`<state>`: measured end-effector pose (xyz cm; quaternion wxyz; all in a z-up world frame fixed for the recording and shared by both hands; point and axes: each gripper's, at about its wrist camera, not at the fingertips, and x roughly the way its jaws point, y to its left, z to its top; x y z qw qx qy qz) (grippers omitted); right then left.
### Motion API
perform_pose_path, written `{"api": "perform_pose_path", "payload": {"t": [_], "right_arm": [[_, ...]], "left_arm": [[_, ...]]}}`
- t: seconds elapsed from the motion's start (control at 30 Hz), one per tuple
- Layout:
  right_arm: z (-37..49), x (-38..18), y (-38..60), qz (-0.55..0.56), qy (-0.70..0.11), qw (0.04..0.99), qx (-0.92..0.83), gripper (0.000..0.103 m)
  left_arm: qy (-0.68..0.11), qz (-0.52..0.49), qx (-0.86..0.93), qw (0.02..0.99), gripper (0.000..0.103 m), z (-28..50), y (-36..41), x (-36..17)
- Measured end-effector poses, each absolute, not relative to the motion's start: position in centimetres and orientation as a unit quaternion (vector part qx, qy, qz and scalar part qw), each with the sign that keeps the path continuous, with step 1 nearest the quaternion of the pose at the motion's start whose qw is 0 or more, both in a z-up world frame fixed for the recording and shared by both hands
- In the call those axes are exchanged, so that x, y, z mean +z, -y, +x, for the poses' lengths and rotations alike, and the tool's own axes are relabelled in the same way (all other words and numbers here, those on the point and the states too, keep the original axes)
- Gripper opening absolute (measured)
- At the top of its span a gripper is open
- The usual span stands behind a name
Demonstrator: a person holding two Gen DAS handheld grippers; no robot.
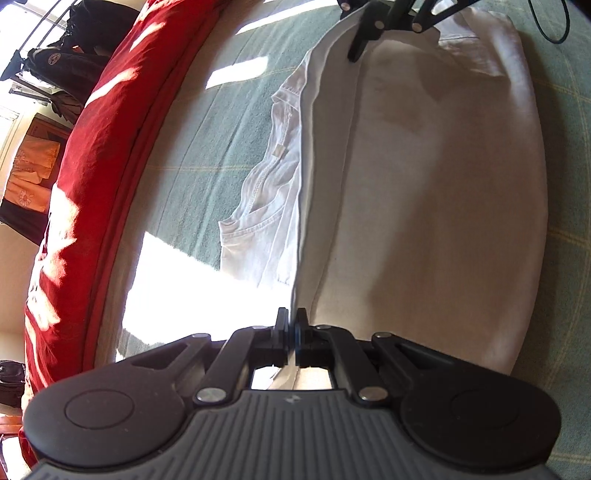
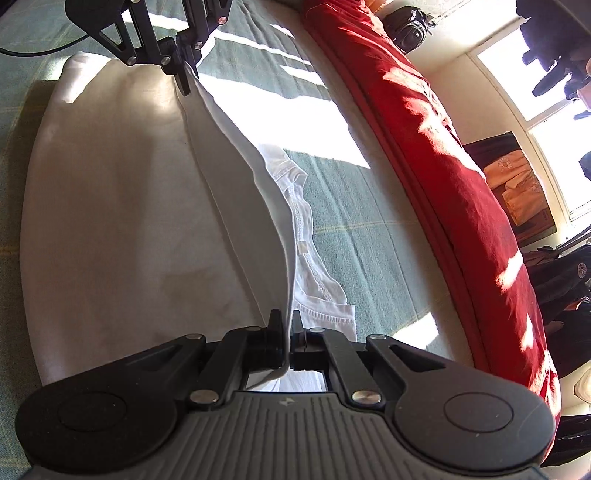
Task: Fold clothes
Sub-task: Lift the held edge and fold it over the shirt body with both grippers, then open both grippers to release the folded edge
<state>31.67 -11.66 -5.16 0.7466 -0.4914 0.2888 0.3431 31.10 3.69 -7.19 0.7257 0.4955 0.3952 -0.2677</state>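
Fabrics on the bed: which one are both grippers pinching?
The white garment; left gripper and right gripper hold its folded edge. The red blanket lies untouched.

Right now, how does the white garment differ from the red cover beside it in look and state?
The white garment is pale, with stitched seams and a small label; the red cover is deep red and crumpled. The white garment is pinched along one edge by the left gripper and the right gripper; no gripper touches the red cover. The garment lies on the green blanket; the cover runs alongside it. Both catch sunlight patches.

Green bedspread (image 1: 207, 147), red blanket (image 1: 99, 122), black backpack (image 2: 410, 24).
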Motion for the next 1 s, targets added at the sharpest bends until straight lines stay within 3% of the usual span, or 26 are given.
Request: {"api": "perform_pose_path", "payload": {"t": [0.43,0.53,0.67,0.77,0.93,1.0], "right_arm": [[35.8,-8.1,11.0,-0.476,-0.328,0.739,0.346,0.003],[36.3,-8.6,11.0,-0.471,-0.335,0.739,0.345,0.003],[36.5,-8.8,11.0,-0.465,-0.336,0.747,0.337,0.015],[36.3,-8.5,11.1,-0.461,-0.328,0.753,0.336,0.032],[35.2,-7.4,11.5,-0.455,-0.314,0.762,0.337,0.043],[34.6,-6.8,11.8,-0.453,-0.305,0.767,0.338,0.052]], "left_arm": [[-0.409,0.477,-0.256,0.735,0.002,35.3,-4.5,-10.6],[-0.408,0.480,-0.249,0.736,0.012,35.8,-4.6,-11.2],[-0.404,0.484,-0.241,0.738,0.016,36.0,-4.4,-11.4],[-0.388,0.486,-0.230,0.748,0.021,36.0,-4.3,-11.0],[-0.371,0.481,-0.211,0.766,0.024,36.4,-3.9,-9.5],[-0.365,0.481,-0.209,0.769,0.024,36.6,-3.6,-9.0]]}}
